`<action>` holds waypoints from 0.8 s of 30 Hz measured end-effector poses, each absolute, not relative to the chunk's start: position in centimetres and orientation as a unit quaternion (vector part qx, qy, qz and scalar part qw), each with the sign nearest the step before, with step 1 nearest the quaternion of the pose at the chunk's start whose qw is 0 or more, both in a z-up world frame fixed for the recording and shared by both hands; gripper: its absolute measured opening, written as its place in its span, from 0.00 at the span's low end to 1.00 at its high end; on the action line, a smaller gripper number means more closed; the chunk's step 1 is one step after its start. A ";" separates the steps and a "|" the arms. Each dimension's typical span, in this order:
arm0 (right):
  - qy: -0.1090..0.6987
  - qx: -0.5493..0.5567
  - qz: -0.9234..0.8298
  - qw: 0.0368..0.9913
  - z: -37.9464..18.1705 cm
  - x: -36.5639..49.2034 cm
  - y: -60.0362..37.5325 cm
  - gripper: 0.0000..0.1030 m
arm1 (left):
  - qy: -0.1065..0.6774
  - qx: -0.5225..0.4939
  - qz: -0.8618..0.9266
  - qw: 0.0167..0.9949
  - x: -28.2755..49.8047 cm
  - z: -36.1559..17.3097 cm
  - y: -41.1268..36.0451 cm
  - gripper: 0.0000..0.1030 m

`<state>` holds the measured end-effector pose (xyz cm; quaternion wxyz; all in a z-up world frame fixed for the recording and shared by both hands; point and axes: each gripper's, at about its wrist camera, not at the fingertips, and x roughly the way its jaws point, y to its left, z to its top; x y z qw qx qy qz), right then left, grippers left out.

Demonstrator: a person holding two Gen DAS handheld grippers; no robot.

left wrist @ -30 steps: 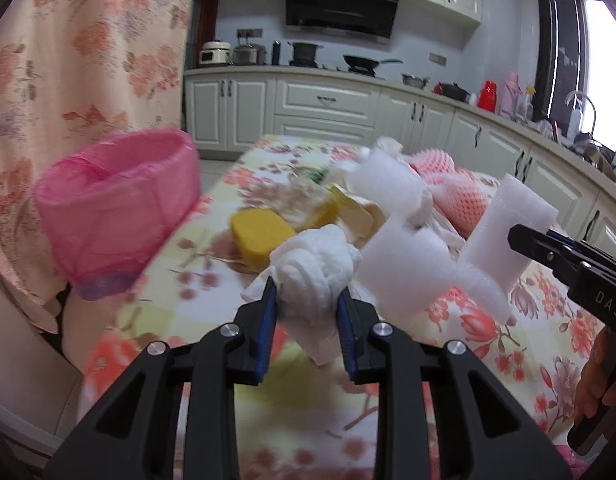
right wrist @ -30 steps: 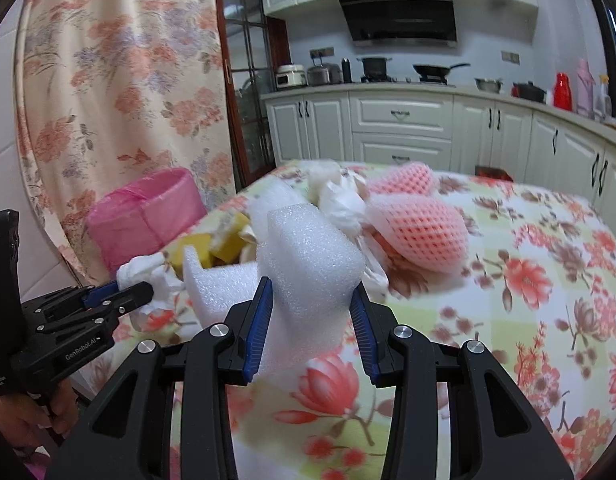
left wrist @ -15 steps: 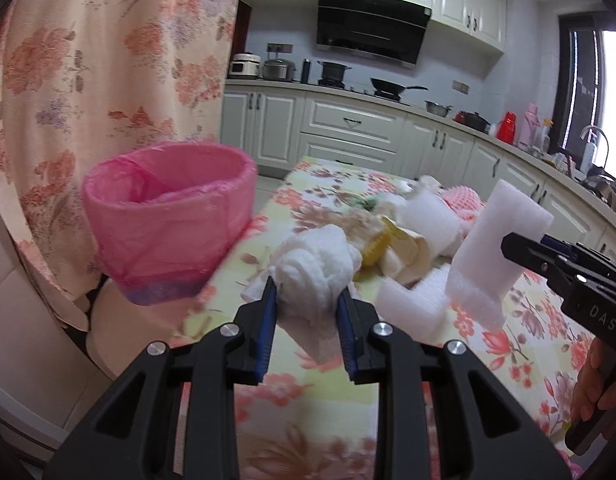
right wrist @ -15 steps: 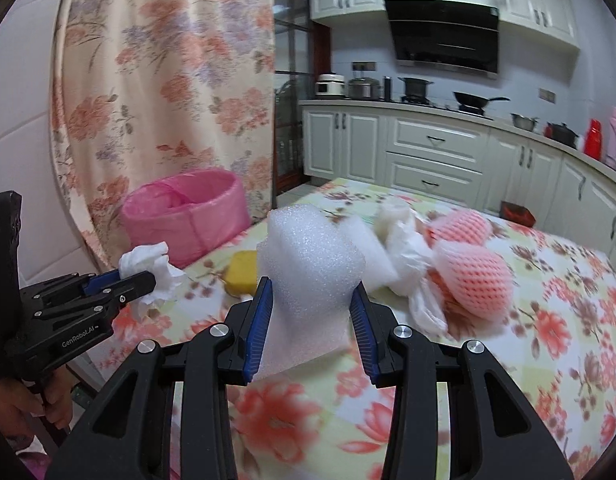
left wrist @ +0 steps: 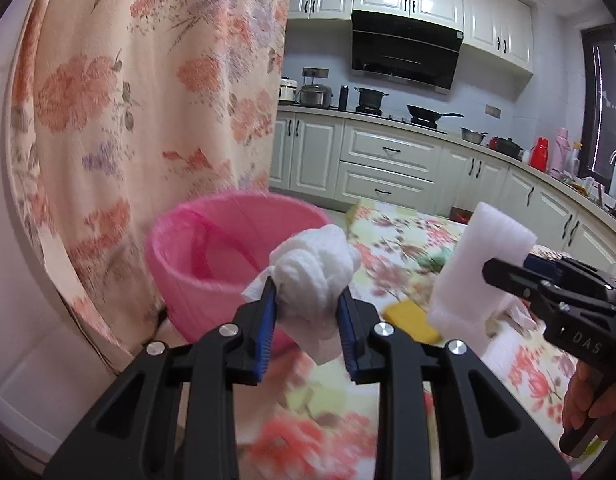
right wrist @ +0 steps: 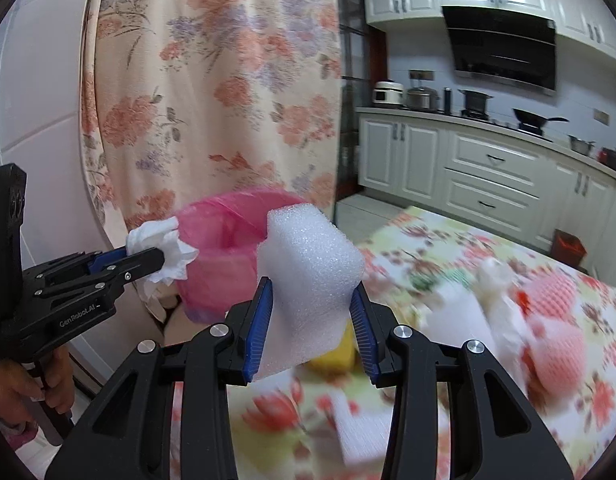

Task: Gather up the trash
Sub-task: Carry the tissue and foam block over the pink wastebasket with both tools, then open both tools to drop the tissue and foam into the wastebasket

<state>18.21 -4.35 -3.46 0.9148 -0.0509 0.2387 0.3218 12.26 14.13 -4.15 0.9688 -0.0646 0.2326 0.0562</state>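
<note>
My left gripper (left wrist: 308, 312) is shut on a crumpled white tissue wad (left wrist: 313, 276), held in the air just in front of the pink-lined trash bin (left wrist: 212, 264). My right gripper (right wrist: 311, 316) is shut on a white foam block (right wrist: 308, 284), held above the table edge to the right of the bin (right wrist: 224, 248). In the left wrist view the foam block (left wrist: 479, 268) and right gripper (left wrist: 503, 276) show at right. In the right wrist view the left gripper (right wrist: 156, 258) with the tissue (right wrist: 164, 252) sits by the bin's rim.
The table with a floral cloth (right wrist: 447, 264) carries pink foam fruit nets (right wrist: 555, 312), a yellow sponge (left wrist: 411, 318), white foam pieces (right wrist: 455, 312) and crumpled paper (right wrist: 503, 300). A floral curtain (left wrist: 148, 100) hangs behind the bin. Kitchen cabinets (left wrist: 387, 160) line the back.
Both grippers have swung left away from the trash pile toward the pink bin, carrying the tissue and the foam block. The bin now looms larger and closer.
</note>
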 end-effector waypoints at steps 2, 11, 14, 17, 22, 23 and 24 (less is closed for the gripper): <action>0.239 -0.055 0.328 0.912 -3.2 19.4 -2.9 0.38 | 0.229 -0.063 0.065 0.969 13.3 -3.6 15.3 0.27; 0.253 -0.055 0.335 0.906 -2.0 25.5 3.6 0.38 | 0.251 -0.081 0.111 0.958 20.1 -2.5 22.1 0.27; 0.262 -0.044 0.334 0.904 -1.9 27.4 5.2 0.38 | 0.254 -0.086 0.113 0.957 21.4 -2.6 23.8 0.27; 0.271 -0.044 0.332 0.903 -2.3 28.6 6.7 0.38 | 0.260 -0.092 0.116 0.954 22.6 -3.0 25.3 0.27; 0.283 -0.061 0.323 0.901 -3.6 29.8 8.8 0.38 | 0.272 -0.108 0.111 0.950 24.0 -4.2 26.3 0.30; 0.285 -0.062 0.323 0.900 -3.8 30.0 9.0 0.38 | 0.274 -0.107 0.111 0.949 24.1 -4.4 26.3 0.31; 0.286 -0.061 0.323 0.900 -3.9 30.0 9.1 0.39 | 0.276 -0.105 0.110 0.949 24.2 -4.6 26.3 0.31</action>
